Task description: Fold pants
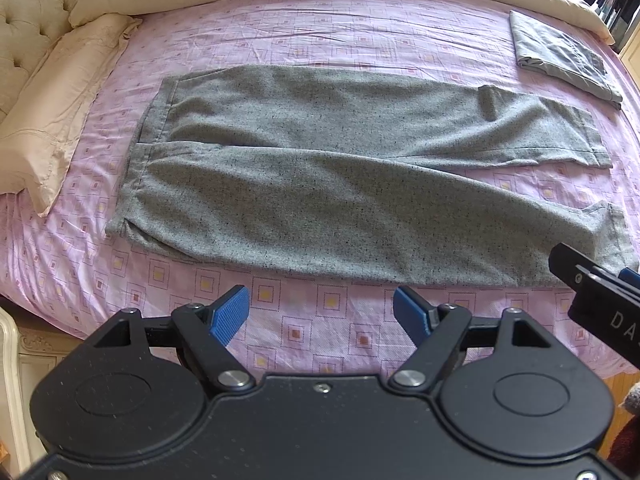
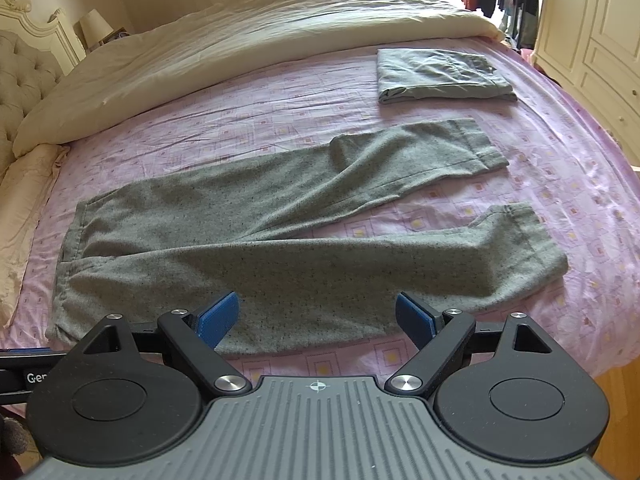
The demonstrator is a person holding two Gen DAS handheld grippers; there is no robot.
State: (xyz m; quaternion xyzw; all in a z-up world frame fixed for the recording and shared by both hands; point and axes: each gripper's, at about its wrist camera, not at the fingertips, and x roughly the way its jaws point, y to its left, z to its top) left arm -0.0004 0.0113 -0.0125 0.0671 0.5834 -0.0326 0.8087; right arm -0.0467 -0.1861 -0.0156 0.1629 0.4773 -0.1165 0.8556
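1. The pants (image 1: 320, 184) lie spread flat on the bed (image 1: 320, 40), waistband toward the pillow (image 1: 60, 112) side and both legs running out toward the foot. No fold appears to be made yet: the two legs lie side by side and part toward the hems, with a strip of sheet showing between them. By that look the task is at its very start, and every fold, leg onto leg and then along the length, is left to do.

2. The cloth is a speckled grey, fairly thick and soft. It lies mostly smooth, with a raised crease on the far leg near its hem and a small turned-up corner at the near leg's cuff.

3. The left gripper (image 1: 322, 312) hangs over the near edge of the bed, just short of the pants, its blue pads spread wide with nothing between them. The right gripper (image 2: 318, 316) hovers over the near leg, likewise spread wide and empty.

4. Farther out, a folded grey garment (image 2: 444, 76) sits near the foot of the bed, well apart from the pants. A cream duvet (image 2: 240, 40) is bunched along the far side.
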